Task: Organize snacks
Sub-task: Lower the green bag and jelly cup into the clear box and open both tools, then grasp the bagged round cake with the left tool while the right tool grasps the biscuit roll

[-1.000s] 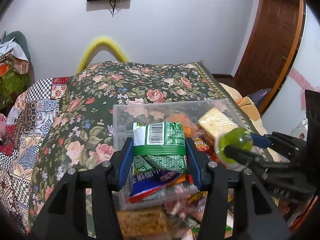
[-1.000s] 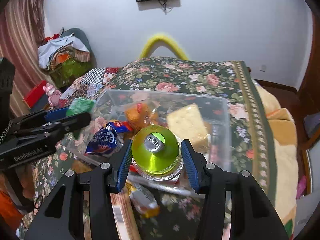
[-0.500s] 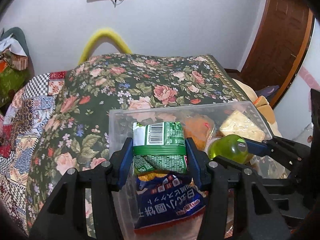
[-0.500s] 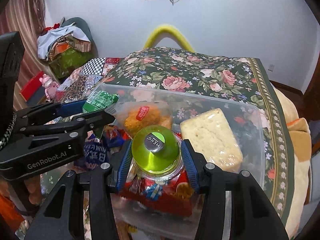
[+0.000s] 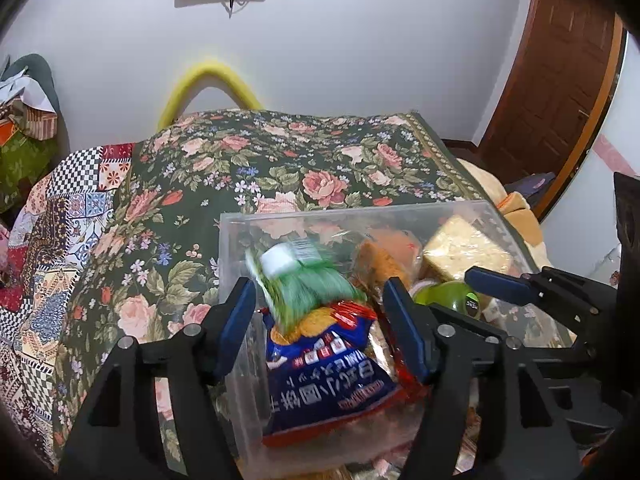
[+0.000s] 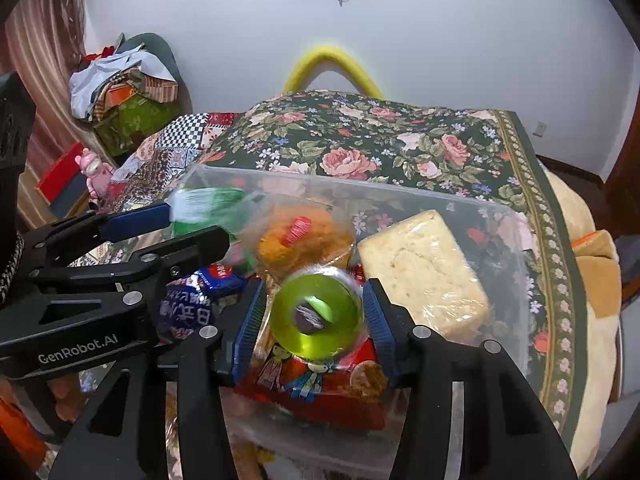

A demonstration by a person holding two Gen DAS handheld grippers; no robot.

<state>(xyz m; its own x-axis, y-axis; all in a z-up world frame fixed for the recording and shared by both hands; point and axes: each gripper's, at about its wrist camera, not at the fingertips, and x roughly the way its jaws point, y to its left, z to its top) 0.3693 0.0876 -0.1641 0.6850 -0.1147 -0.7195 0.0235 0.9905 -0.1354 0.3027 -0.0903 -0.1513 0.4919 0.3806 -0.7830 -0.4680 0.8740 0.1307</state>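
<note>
A clear plastic bin (image 5: 360, 216) (image 6: 512, 216) sits on the floral bedspread and holds snacks. My left gripper (image 5: 320, 304) is open over the bin's left end; a blurred green snack packet (image 5: 308, 280) (image 6: 208, 208) drops between its fingers onto a blue snack bag (image 5: 332, 376). My right gripper (image 6: 314, 308) is open around a blurred green-lidded jar (image 6: 316, 312) (image 5: 452, 300), which falls onto a red packet (image 6: 316, 376). An orange snack bag (image 6: 300, 236) and a pale wrapped block (image 6: 424, 268) lie in the bin.
The floral bedspread (image 5: 280, 160) stretches beyond the bin to a white wall with a yellow arch (image 6: 336, 60). A patchwork quilt (image 5: 52, 232) lies left. A pile of clothes (image 6: 124, 92) stands far left; a wooden door (image 5: 560, 80) is at right.
Both grippers moved forward over the bin and opened. The green packet left the left gripper and the green-lidded jar left the right gripper; both are blurred, dropping into the bin.
</note>
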